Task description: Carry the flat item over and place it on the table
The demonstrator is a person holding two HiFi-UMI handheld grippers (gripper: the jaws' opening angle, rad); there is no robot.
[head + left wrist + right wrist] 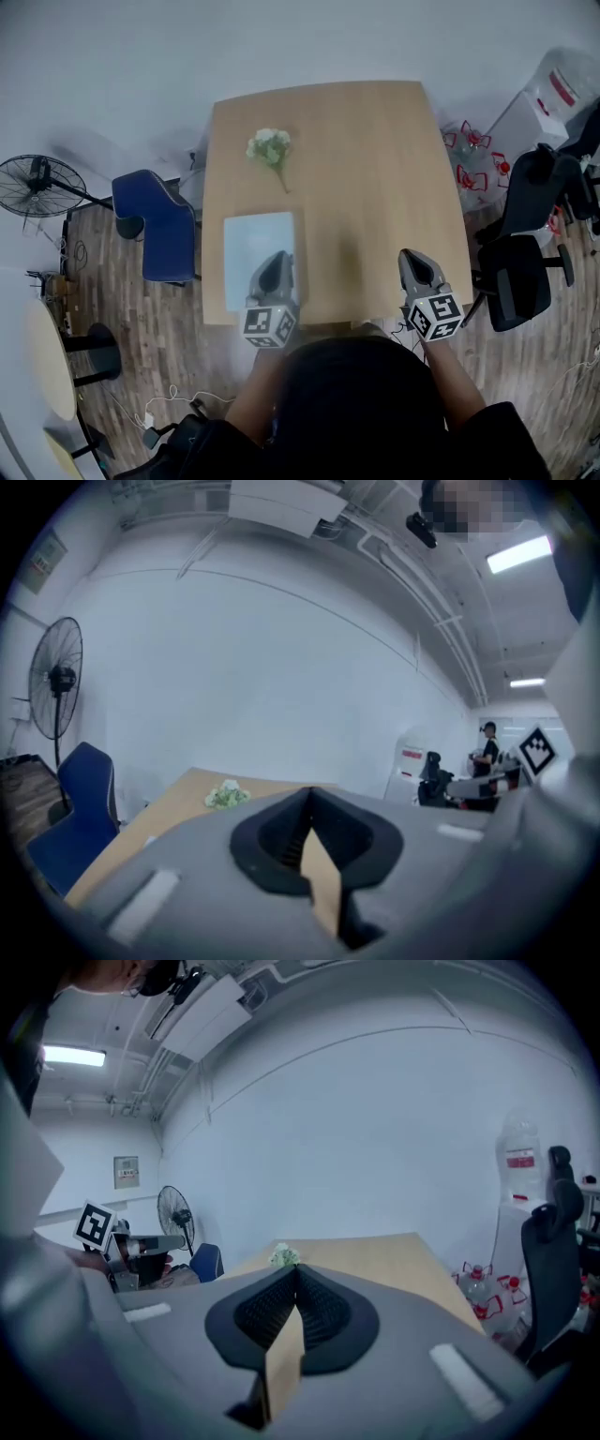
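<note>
1. A pale blue, flat rectangular sheet [260,244] lies on the light wooden rectangular table [375,169], toward its near left part and close to the left edge.
2. The left gripper [277,258], grey with a marker cube at its back, hovers over the near end of the sheet and points away from the person. In the left gripper view its dark ribbed pads [281,841] meet at the tips, so the jaws are fully closed with nothing between them.
3. The right gripper [416,257] sits over the near right part of the table, well apart from the sheet. Its pads [258,1309] are also pressed together and hold nothing.
4. A small bunch of white and green flowers [269,147] lies on the table beyond the sheet, apart from it.
5. A blue padded chair [155,225] stands at the table's left side, and a black office chair [520,277] at its right.
6. A black pedestal fan [37,183] stands further left on the wooden floor.
</note>
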